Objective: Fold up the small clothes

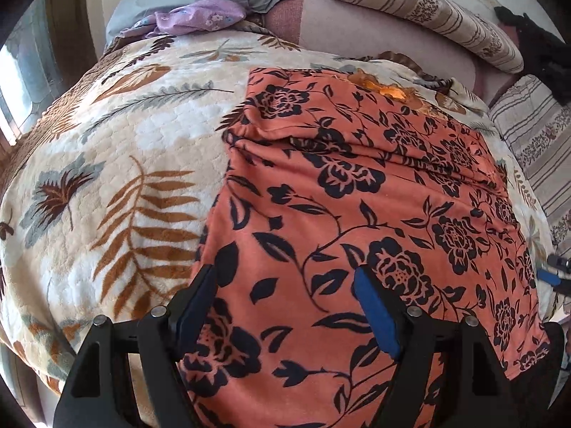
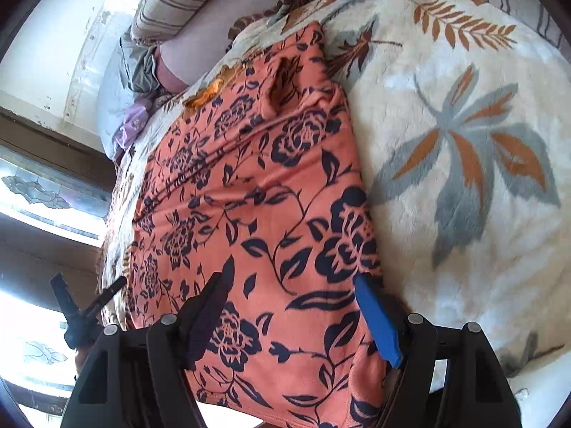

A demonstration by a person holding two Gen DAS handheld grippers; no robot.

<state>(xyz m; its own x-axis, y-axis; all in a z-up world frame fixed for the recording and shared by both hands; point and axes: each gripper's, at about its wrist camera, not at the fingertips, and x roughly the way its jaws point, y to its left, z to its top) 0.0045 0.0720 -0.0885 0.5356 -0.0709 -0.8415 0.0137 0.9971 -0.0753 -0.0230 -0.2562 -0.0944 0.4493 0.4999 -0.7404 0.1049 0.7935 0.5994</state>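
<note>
Your orange floral garment (image 1: 357, 221) lies spread flat on the leaf-print blanket (image 1: 117, 164) covering the bed, with a horizontal crease across its far third and striped pillows (image 1: 421, 10) beyond it. Your left gripper (image 1: 285, 281) hangs over the garment's near left edge and your right gripper (image 2: 291, 289) over its near right edge; both sets of jaws stand wide apart and hold nothing. Whether either fingertip actually touches the cloth is hard to tell from these views; a purple cloth (image 1: 200, 18) sits bunched at the far corner.
</note>
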